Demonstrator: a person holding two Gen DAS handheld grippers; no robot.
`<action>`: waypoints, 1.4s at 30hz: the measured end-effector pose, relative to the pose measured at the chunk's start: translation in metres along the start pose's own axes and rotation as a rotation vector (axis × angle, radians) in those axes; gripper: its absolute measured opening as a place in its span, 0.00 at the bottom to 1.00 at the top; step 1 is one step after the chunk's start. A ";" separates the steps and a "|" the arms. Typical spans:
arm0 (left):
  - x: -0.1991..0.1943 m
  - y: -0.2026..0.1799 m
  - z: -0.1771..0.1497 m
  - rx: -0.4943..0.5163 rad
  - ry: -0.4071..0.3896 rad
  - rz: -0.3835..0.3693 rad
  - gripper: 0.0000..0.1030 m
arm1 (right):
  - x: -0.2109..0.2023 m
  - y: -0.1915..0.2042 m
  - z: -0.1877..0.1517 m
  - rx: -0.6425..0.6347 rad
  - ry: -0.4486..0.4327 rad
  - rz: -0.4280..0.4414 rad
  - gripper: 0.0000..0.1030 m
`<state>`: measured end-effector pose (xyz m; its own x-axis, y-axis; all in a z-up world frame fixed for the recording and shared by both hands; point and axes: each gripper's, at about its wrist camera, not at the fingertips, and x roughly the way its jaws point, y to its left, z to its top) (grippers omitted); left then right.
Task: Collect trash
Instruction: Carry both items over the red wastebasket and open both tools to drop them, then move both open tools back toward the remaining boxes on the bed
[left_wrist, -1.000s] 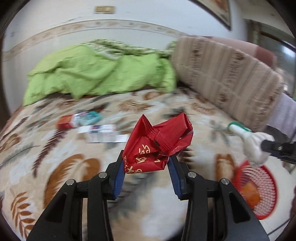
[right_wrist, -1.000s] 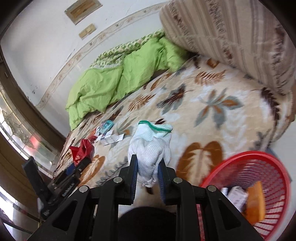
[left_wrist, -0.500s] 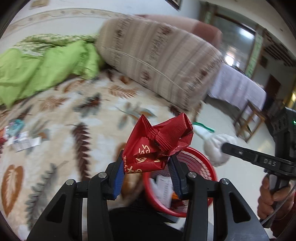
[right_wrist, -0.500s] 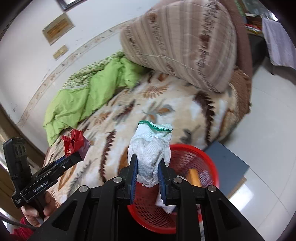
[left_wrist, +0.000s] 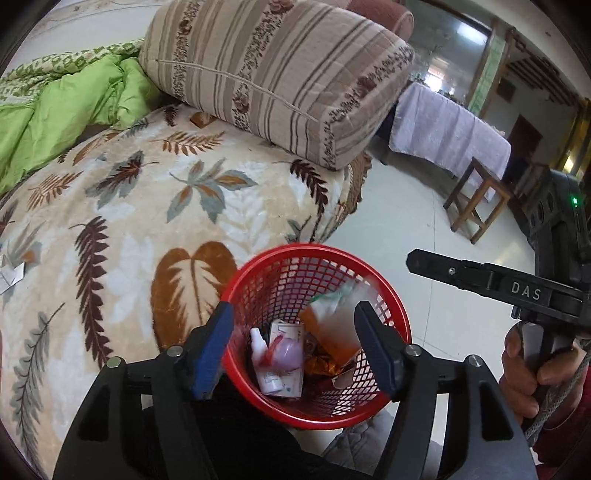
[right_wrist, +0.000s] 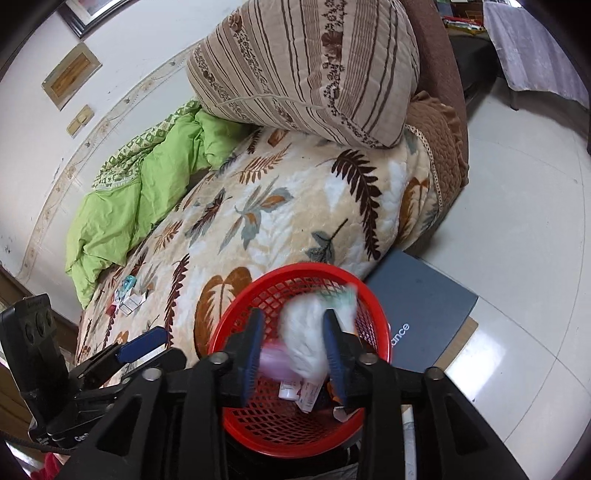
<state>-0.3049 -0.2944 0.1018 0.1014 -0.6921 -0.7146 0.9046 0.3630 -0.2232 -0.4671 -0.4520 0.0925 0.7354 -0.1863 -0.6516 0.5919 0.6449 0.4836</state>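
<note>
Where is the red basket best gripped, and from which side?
Probably its rim on the floor side, from above: the red basket stands upright and open, the rim is a thin lip the jaws can straddle, and the bed crowds the far side.

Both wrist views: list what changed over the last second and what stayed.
Both grippers swung from the bed to above the red basket. The left gripper has just been opening; its red wrapper is gone from between the fingers. The right gripper has just been opening too, and the white glove blurs between them, falling. The striped cushion and green quilt stayed.
</note>
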 end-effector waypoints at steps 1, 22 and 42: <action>-0.004 0.004 0.001 -0.009 -0.008 0.001 0.65 | -0.002 0.001 0.002 -0.005 -0.009 0.000 0.40; -0.121 0.210 -0.064 -0.427 -0.146 0.471 0.67 | 0.093 0.180 -0.001 -0.405 0.150 0.271 0.47; -0.197 0.336 -0.109 -0.671 -0.179 0.661 0.67 | 0.249 0.410 -0.033 -0.932 0.304 0.433 0.67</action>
<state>-0.0659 0.0318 0.0955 0.6185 -0.2842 -0.7326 0.2222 0.9575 -0.1839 -0.0520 -0.2101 0.1092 0.6334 0.3036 -0.7118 -0.2797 0.9475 0.1552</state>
